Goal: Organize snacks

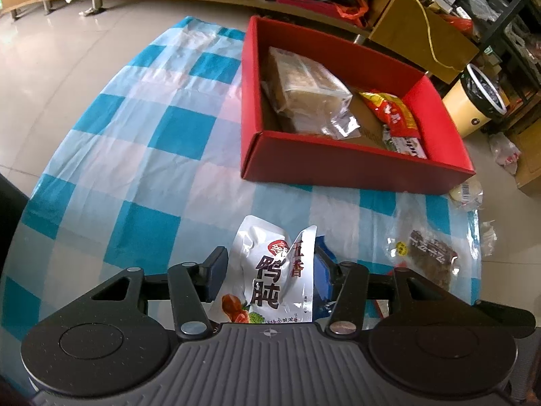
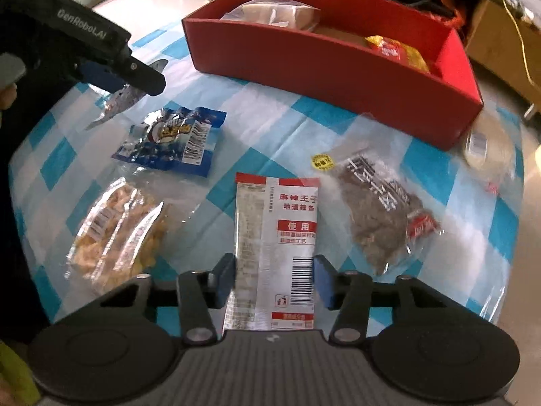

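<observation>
Box [image 1: 355, 165] sits ahead of both claws with about 3 packs in already, so maybe halfway. Left claw [image 1: 270, 270] is clamped on a white pouch [image 1: 267, 277], lifted; right claw [image 2: 275, 279] straddles the strip pack [image 2: 275, 237], grip unclear. Blue pack [image 2: 172, 142], crackers [image 2: 115, 230] and floss pack [image 2: 382, 209] beside it remain; nothing blocks the way.

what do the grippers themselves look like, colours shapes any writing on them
Both are matte black plastic. Left gripper and right gripper each have a ribbed grey top plate, two round black discs, silver pivot screws, linkage bars and blue finger pads. The left one's side reads GenRoboLAI in pale letters. No cables visible.
</observation>
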`<state>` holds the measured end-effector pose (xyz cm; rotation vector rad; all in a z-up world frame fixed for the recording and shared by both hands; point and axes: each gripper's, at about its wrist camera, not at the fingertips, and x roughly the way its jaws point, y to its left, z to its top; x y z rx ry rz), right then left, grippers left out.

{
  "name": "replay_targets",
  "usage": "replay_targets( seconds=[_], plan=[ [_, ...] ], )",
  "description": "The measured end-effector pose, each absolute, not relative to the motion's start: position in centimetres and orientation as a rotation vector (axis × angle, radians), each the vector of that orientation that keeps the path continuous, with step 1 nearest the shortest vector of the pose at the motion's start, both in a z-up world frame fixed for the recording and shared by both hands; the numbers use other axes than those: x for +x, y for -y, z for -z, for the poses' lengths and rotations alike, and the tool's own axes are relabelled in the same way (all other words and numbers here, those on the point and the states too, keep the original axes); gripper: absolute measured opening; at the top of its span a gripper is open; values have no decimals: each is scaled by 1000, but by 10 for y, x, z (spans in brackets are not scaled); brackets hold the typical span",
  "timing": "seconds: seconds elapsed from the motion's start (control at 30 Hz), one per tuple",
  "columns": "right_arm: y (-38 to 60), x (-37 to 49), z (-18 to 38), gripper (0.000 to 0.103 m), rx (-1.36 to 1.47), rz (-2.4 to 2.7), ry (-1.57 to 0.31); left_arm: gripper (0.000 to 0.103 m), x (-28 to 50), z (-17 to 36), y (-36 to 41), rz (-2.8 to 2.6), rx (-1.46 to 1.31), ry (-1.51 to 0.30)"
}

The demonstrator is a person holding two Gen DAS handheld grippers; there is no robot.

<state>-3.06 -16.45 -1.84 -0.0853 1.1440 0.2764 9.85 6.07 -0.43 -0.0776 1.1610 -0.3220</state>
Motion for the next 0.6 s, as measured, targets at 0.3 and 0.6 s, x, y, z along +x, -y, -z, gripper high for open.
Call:
replay_targets(
  seconds=[0.3, 0.6],
  plan=[
    [185, -32, -21, 46, 90, -266, -1007, 60, 96, -12, -56, 360, -106, -1125],
    [190, -24, -11, 36, 84, -249, -1055, 60, 96, -8, -41, 370, -70, -1133]
  ],
)
